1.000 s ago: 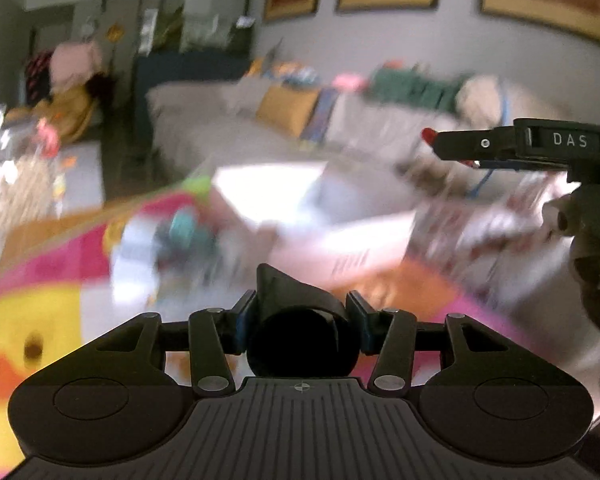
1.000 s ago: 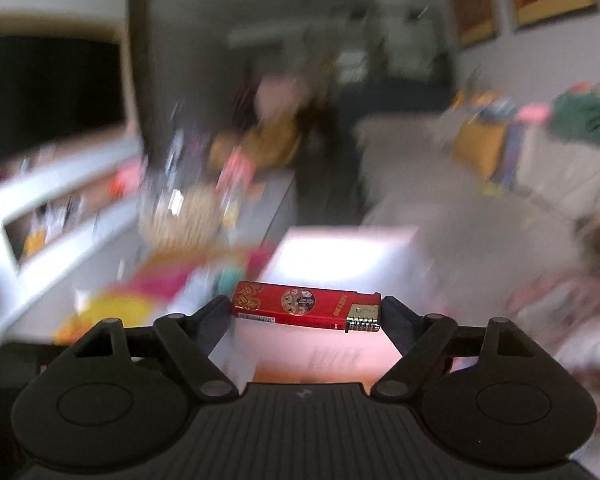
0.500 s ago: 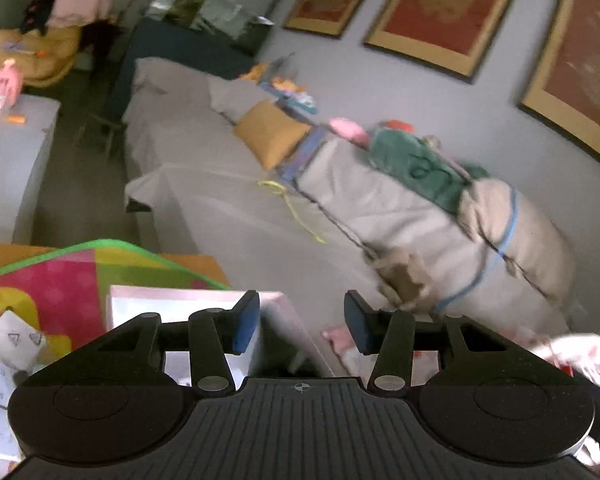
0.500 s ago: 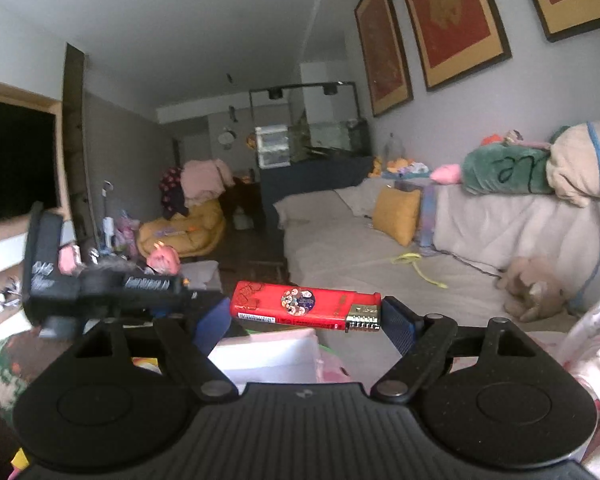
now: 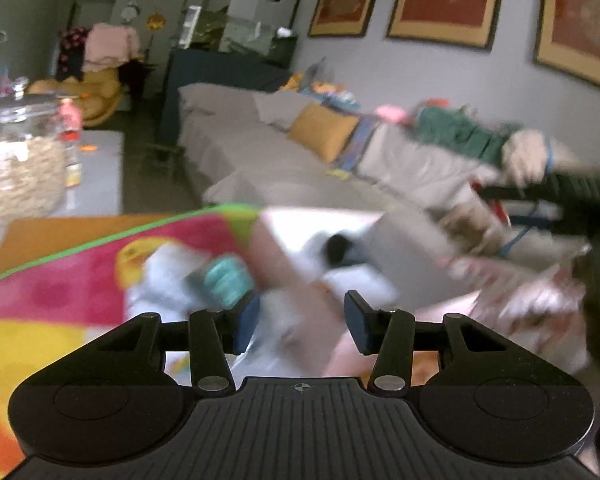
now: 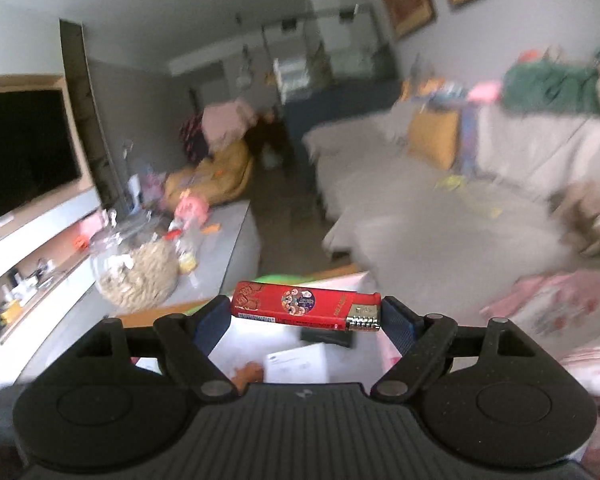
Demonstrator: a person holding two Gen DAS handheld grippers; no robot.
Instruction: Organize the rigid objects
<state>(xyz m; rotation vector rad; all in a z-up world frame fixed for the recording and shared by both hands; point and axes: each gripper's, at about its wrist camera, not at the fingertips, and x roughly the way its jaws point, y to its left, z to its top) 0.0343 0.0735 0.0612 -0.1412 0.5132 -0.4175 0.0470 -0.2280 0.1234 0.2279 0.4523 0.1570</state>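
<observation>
My right gripper (image 6: 306, 312) is shut on a red lighter (image 6: 300, 306), held lengthwise between the pads with its metal head to the right. Below it lies a white box (image 6: 260, 336) with a small black thing (image 6: 328, 338) and a white card inside. My left gripper (image 5: 300, 316) stands open with nothing between its fingers. It hovers over the blurred white box (image 5: 312, 224), where a black object (image 5: 336, 248) rests. A teal item (image 5: 224, 280) lies just left of the box on white paper. The right gripper's dark body (image 5: 560, 200) shows at the right edge of the left wrist view.
A pink, yellow and green play mat (image 5: 60, 292) lies under the box. A glass jar of nuts (image 6: 140, 272) and small bottles stand on a grey low table (image 6: 228, 240) to the left. A grey sofa (image 5: 260, 160) with cushions runs behind, a TV (image 6: 24, 152) far left.
A second ago my left gripper held a black rounded object; now its jaws are empty and a black object lies in the box. Both views swung. The right gripper has kept the lighter.
</observation>
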